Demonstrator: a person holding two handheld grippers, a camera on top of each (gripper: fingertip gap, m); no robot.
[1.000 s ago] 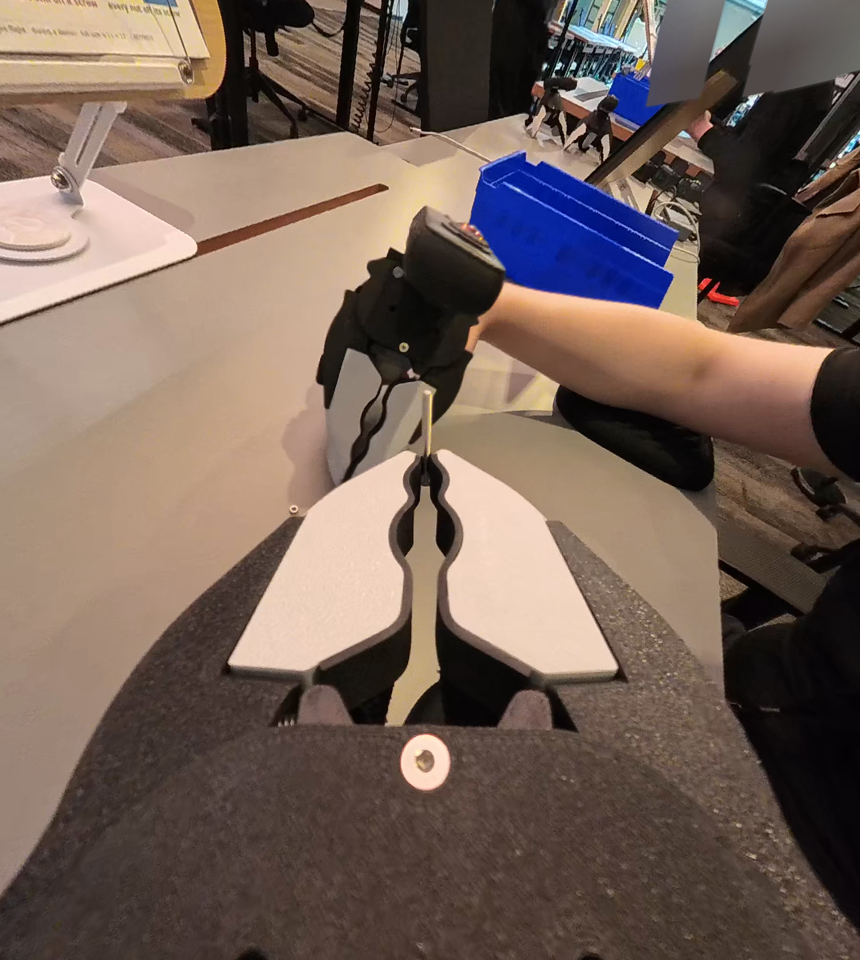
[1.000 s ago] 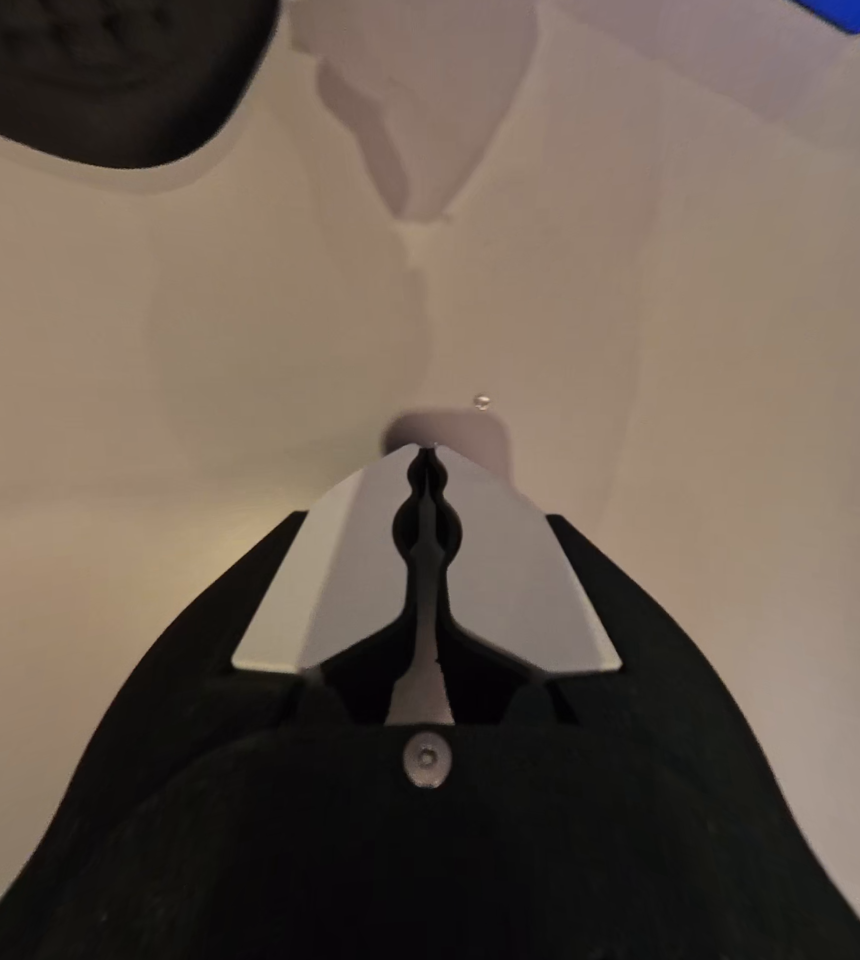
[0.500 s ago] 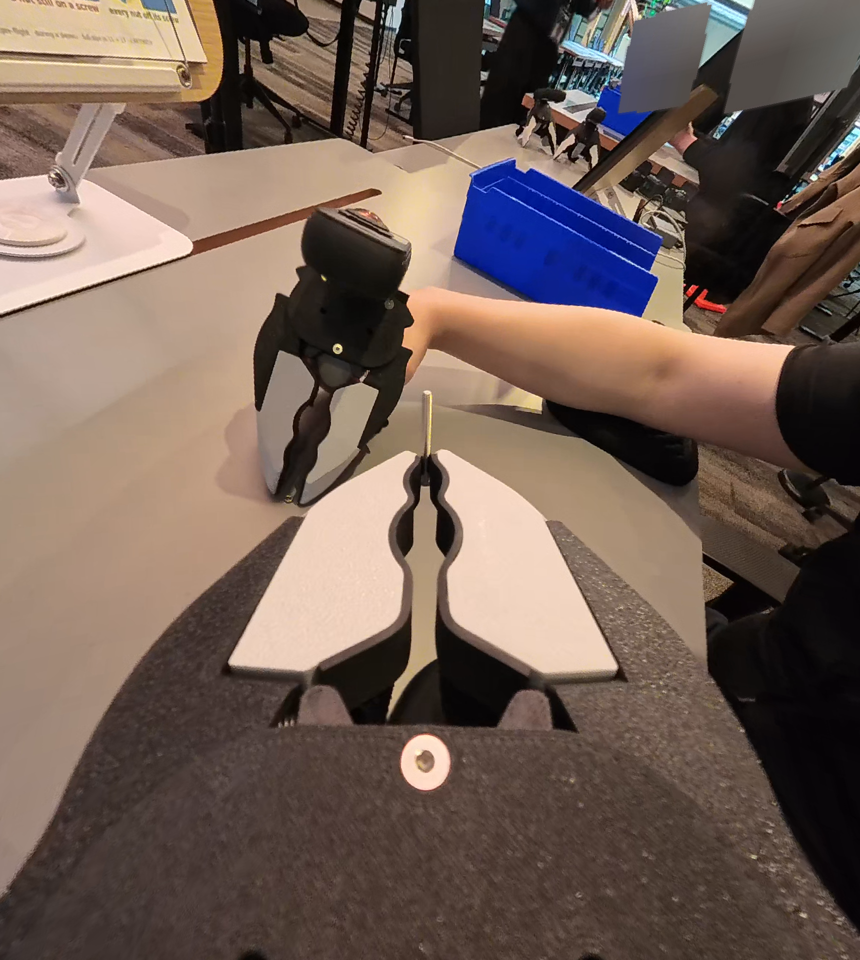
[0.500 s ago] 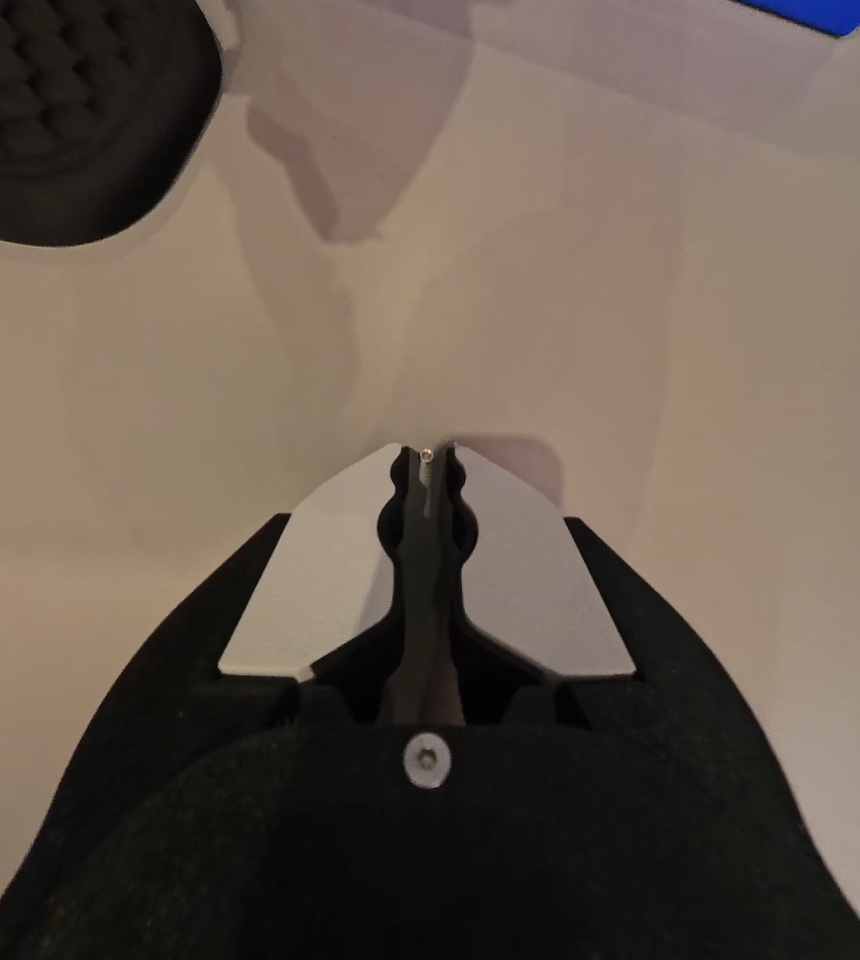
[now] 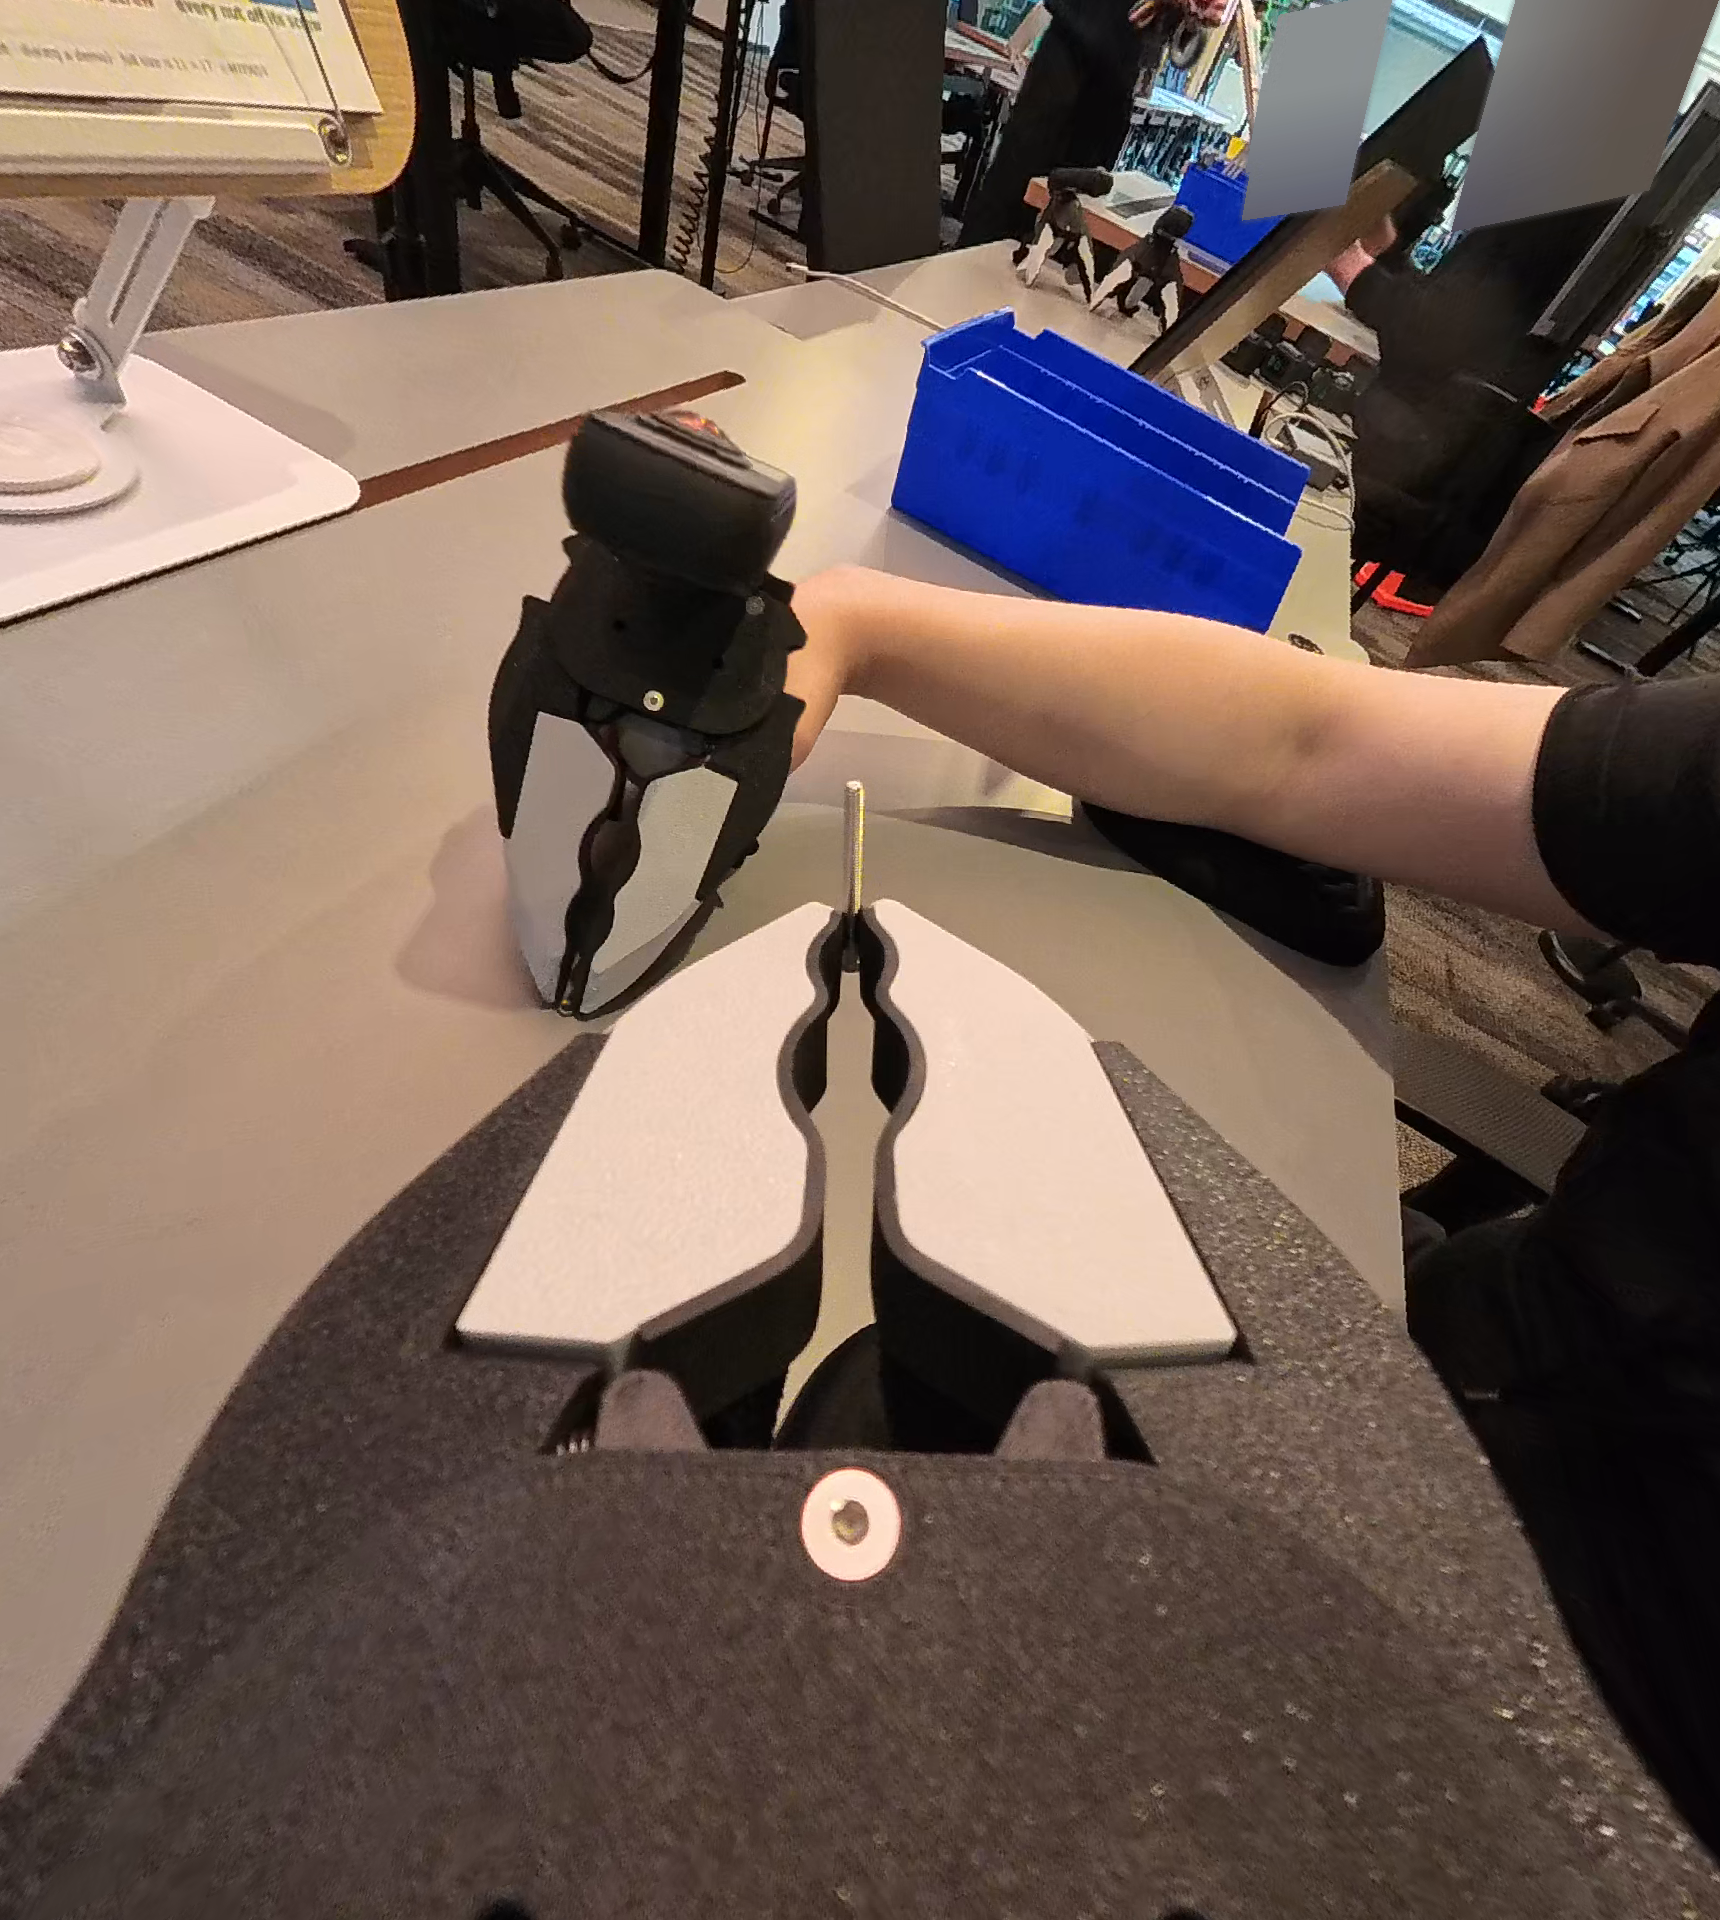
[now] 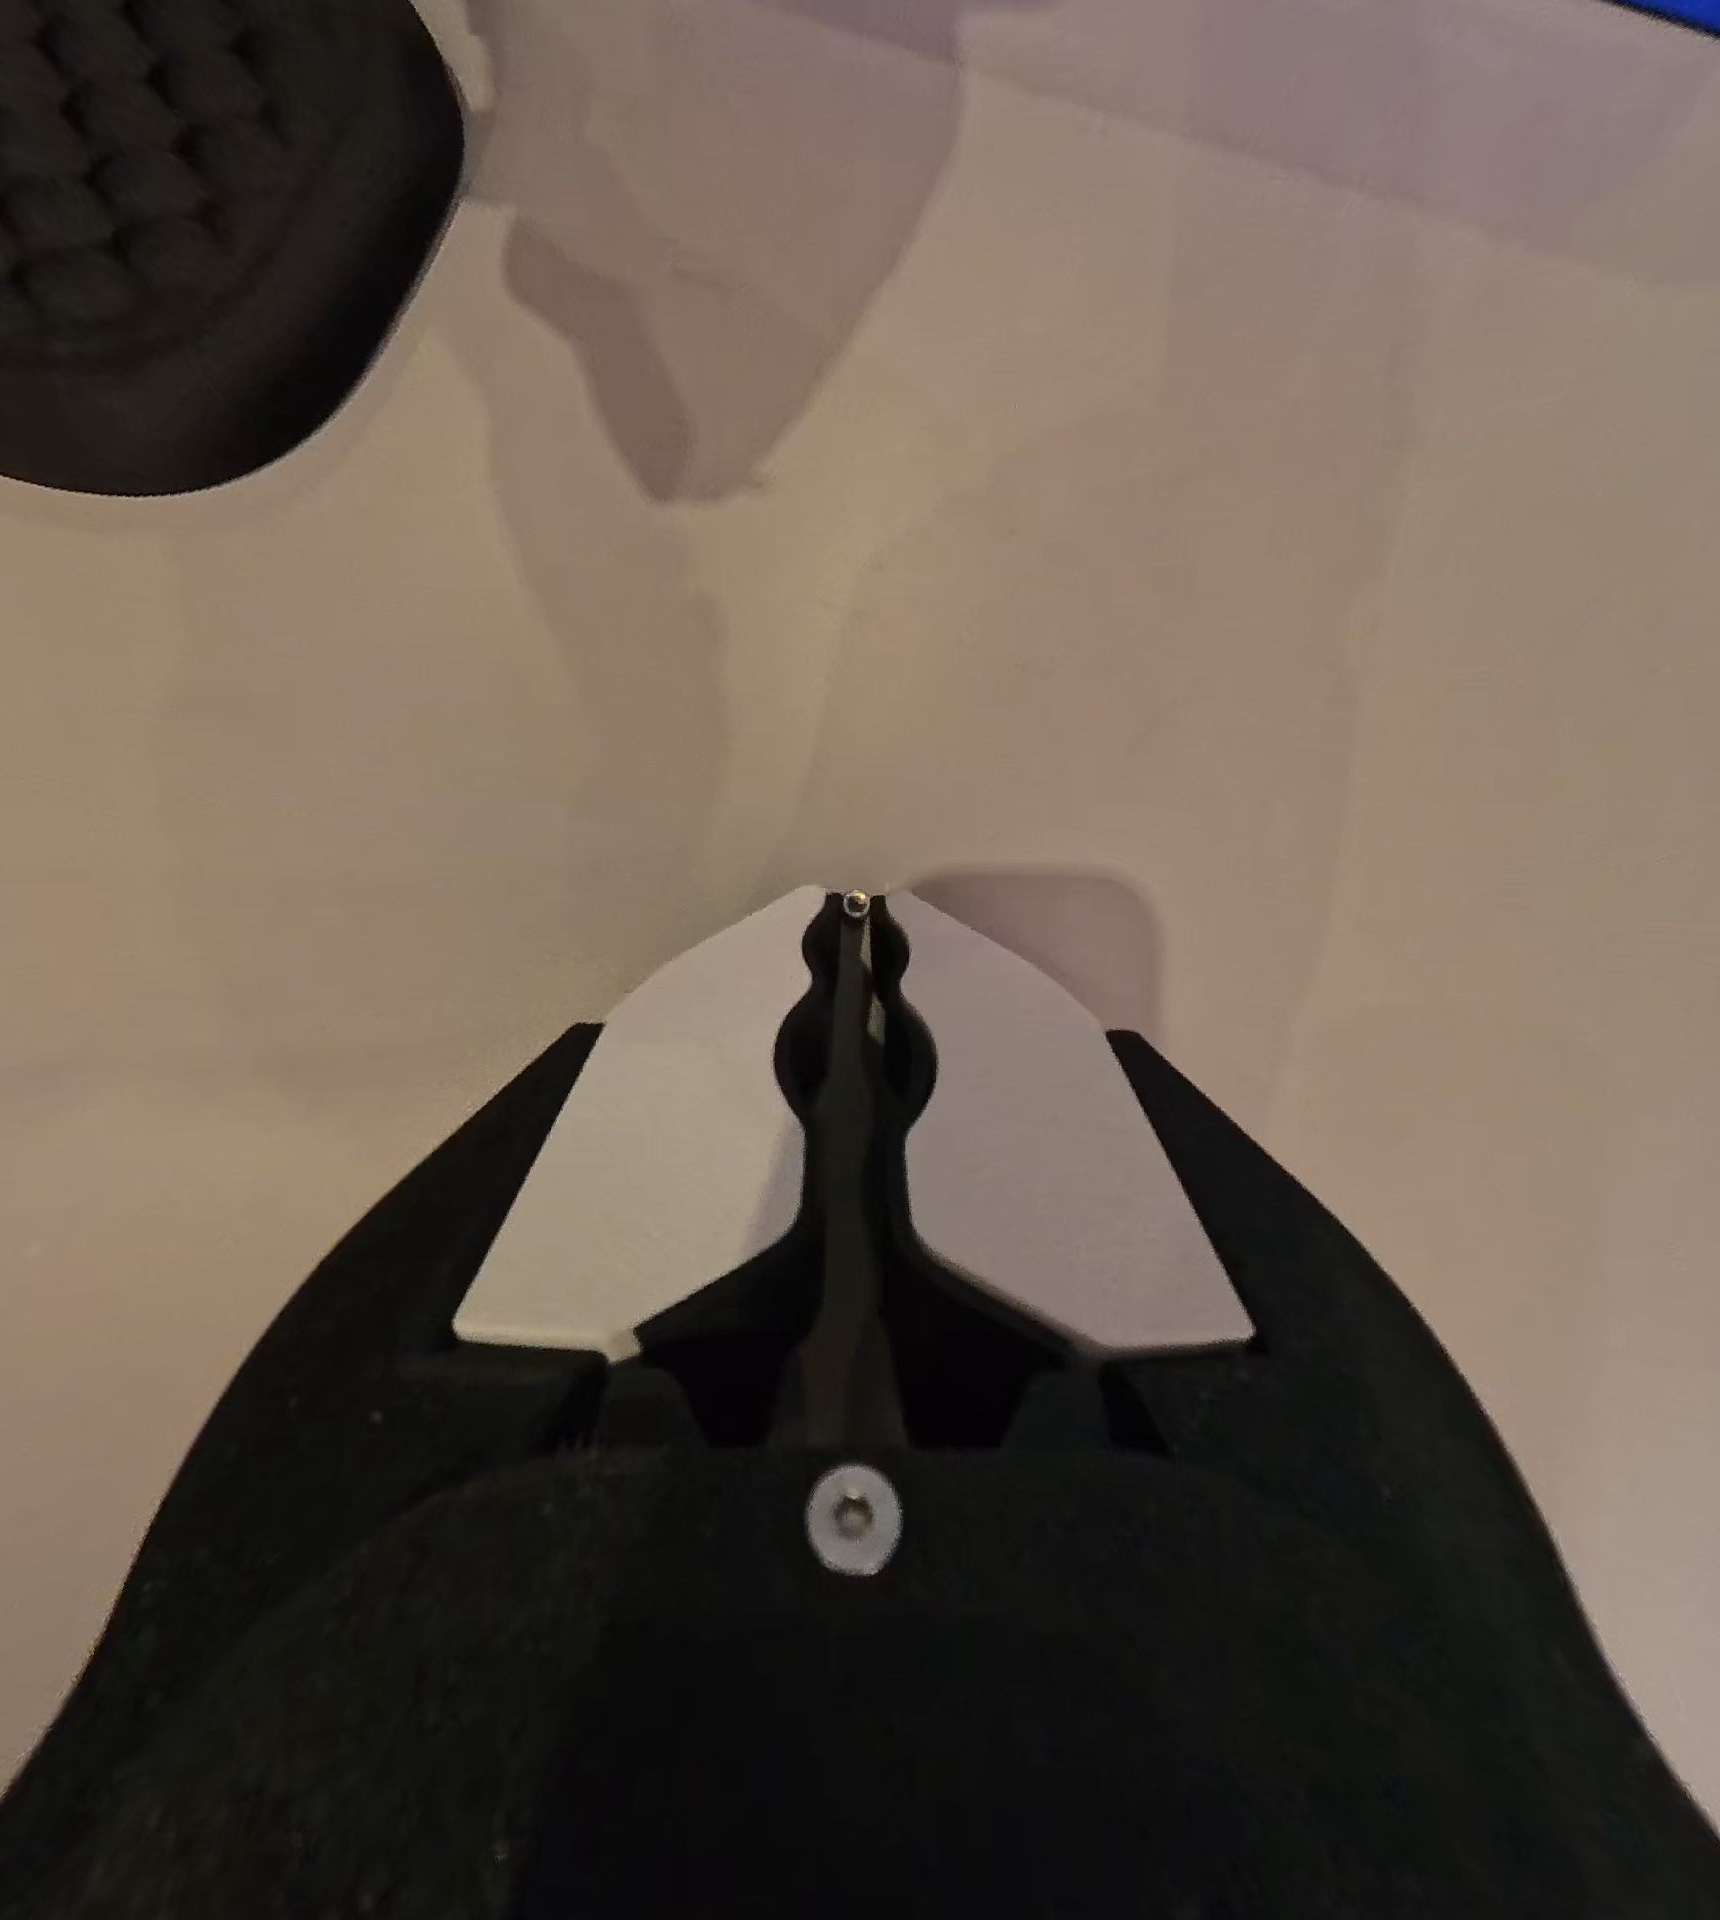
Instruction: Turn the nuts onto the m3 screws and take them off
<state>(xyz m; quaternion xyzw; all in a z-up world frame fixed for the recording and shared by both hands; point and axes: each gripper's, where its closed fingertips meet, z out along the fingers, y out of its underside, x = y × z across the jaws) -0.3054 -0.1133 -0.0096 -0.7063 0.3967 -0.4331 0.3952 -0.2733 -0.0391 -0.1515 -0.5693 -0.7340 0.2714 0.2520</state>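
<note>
The grey counter (image 5: 160, 1039) carries a blue bin (image 5: 1095, 499) and a white stand base (image 5: 108, 499). The left gripper (image 5: 851, 925) has its fingers clamped on the foot of an upright m3 screw (image 5: 853, 842). The right gripper (image 6: 854, 902), tip down at the counter, has its fingers pinched on a tiny nut (image 6: 853, 904). The nut is best lifted level, centred over the screw tip, and turned gently. A printed sheet (image 5: 108, 42) is seen at top left; its writing is not repeated.
</note>
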